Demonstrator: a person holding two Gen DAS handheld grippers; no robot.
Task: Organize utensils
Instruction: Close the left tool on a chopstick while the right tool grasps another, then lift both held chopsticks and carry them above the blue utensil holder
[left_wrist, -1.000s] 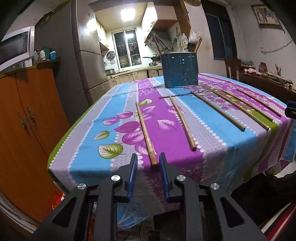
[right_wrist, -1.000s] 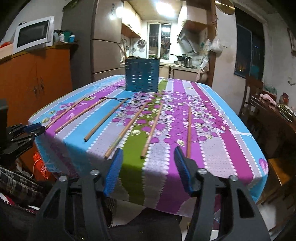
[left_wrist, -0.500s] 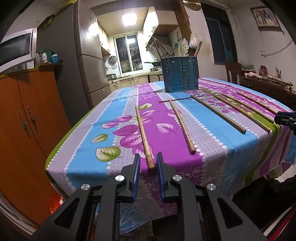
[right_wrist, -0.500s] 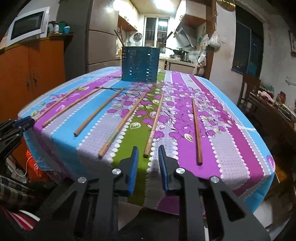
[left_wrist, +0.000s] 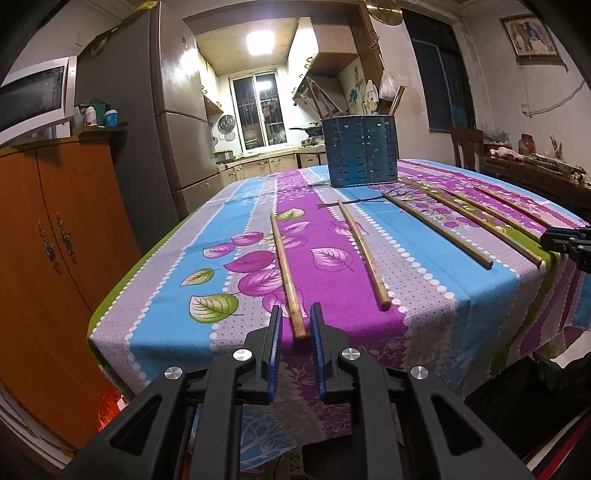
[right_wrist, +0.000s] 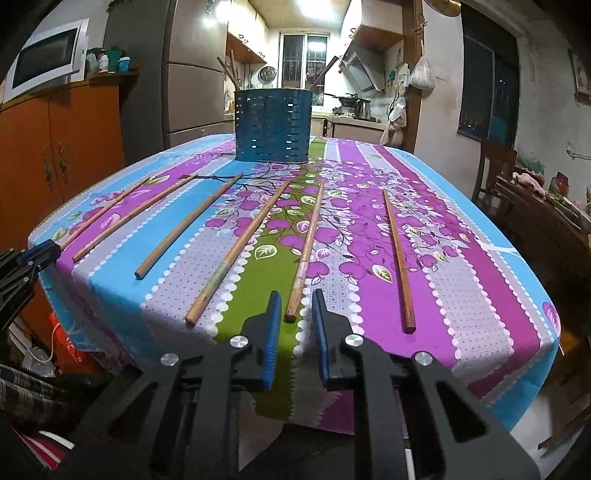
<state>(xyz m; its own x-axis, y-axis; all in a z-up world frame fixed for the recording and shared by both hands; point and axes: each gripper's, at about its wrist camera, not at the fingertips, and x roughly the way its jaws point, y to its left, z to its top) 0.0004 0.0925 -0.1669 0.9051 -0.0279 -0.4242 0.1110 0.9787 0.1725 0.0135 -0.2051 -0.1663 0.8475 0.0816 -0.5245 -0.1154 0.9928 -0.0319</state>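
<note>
Now both grippers, left (left_wrist: 296, 325) and right (right_wrist: 293, 310), stand narrowly open, each straddling a chopstick (left_wrist: 287, 269) (right_wrist: 304, 249) end; next, clamp, lift, carry to the holder (right_wrist: 272, 125).

A ceiling light (left_wrist: 260, 38) is glowing over the kitchen at the back, where a barred window (left_wrist: 259, 109) is showing dark outside. An orange wooden cabinet (left_wrist: 55, 236) is standing at the left beside a tall grey fridge (left_wrist: 177, 122), with a microwave (right_wrist: 46, 61) sitting on top of the cabinet. A framed picture (left_wrist: 529, 35) is hanging on the right wall above a wooden chair (left_wrist: 466, 146).
</note>
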